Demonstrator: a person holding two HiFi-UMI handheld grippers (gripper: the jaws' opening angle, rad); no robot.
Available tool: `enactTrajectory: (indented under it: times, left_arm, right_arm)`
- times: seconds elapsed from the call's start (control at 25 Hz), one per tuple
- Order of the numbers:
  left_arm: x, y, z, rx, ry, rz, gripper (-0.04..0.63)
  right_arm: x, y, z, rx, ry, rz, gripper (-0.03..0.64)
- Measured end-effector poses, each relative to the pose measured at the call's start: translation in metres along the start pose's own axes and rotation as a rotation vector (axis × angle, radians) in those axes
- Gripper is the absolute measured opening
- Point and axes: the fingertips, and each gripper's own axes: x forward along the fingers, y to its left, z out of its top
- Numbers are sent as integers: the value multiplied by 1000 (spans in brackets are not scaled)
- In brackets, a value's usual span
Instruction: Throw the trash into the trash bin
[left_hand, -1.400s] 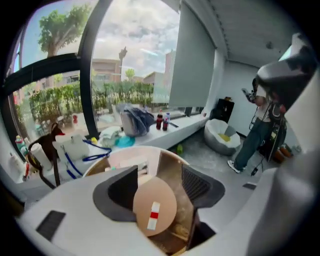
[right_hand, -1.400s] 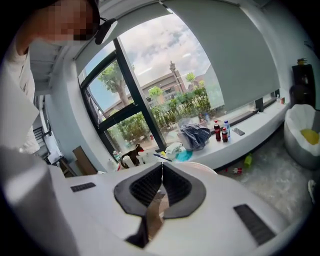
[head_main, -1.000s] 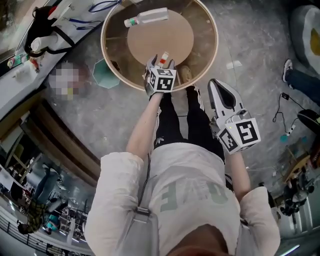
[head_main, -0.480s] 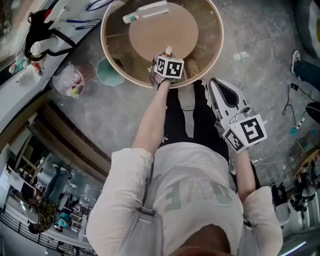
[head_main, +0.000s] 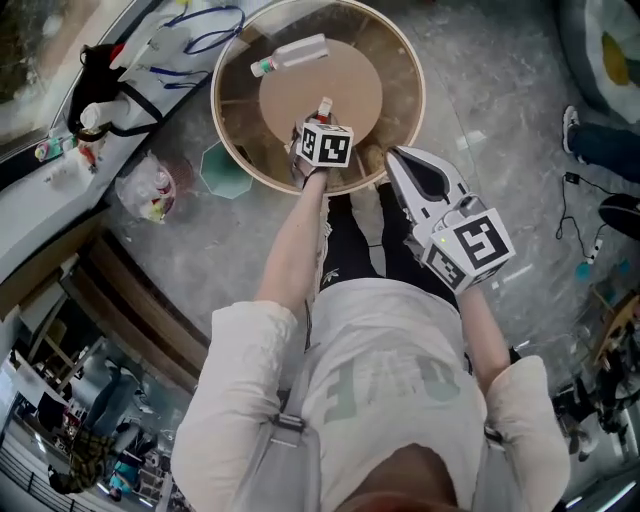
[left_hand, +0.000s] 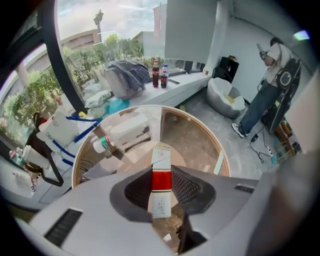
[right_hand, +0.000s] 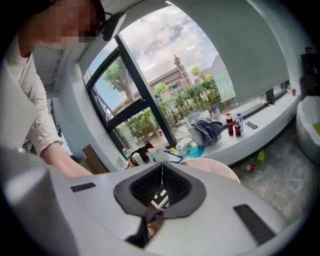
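My left gripper (head_main: 322, 122) hangs over the near rim of the round glass-topped table (head_main: 226, 130). Its jaws have just been closing and are now shut on a slim red-and-white box (head_main: 324, 106). In the left gripper view the box (left_hand: 161, 180) stands upright between the pads of the left gripper (left_hand: 161, 189). A clear plastic bottle with a green cap (head_main: 291, 52) lies on the far side of the table, the same bottle (left_hand: 124, 135) showing beyond the box. My right gripper (head_main: 398, 158) is shut and empty, raised beside the table's right edge; its closed jaws (right_hand: 161, 186) hold nothing.
A teal container (head_main: 222, 170) stands on the floor left of the table, next to a white plastic bag (head_main: 145, 188) of rubbish. A sill with a black bag (head_main: 105, 75) runs along the left. A person (left_hand: 277, 65) stands at the far right by a beanbag (left_hand: 227, 97).
The left gripper closed on the red-and-white box at the table's edge and lifted it. The right gripper rose and came closer to the table.
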Motion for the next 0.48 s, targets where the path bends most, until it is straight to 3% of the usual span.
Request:
enactTrajectory:
  times: [0.12,0.32,0.48]
  left_arm:
    - [-49,20,41,-89,-132,28,109]
    - [-180,68,150,-216,-564,94,109]
    - [-311,97,180,-303,-868,148,109]
  right_arm:
    - [-1,29,45,-116,-57,34,15]
    - [7,68,115,-280,-167,119,15]
    - [14,109,141,-329,-236,186,15]
